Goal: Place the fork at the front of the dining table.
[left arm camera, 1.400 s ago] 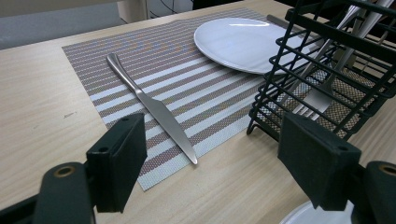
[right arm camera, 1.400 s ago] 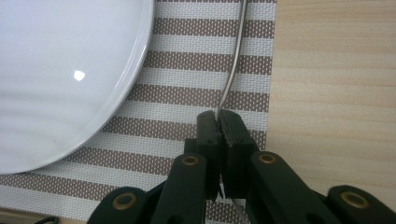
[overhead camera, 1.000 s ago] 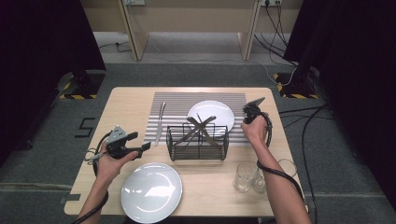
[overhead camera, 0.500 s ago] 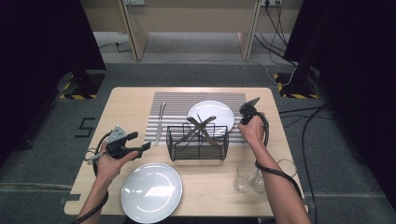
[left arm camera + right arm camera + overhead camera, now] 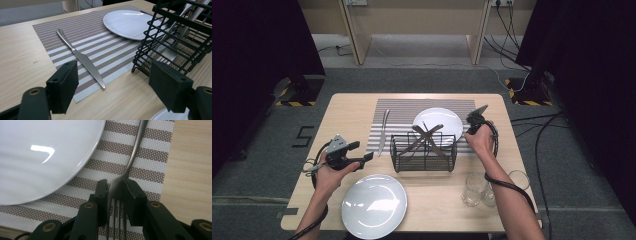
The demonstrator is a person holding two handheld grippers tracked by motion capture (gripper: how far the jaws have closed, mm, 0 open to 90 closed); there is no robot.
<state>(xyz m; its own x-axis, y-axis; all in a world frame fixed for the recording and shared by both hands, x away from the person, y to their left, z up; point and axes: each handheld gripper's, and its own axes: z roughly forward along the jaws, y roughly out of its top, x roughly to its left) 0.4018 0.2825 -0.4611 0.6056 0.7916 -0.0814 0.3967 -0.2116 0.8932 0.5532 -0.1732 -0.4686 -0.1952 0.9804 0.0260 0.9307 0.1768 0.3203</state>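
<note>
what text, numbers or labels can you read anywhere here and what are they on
"5": a dark figure that reads as a five, marked on the grey floor left of the table.
No readable print on the plates, the placemat, the wire basket, the cutlery, the glasses or the grippers.

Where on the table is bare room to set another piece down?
Free: the mat strip between knife and rack; bare wood left of the mat, above the left claw; the front edge between near plate and glasses. Crowded: right of the far plate, where the right claw sits around the fork.
</note>
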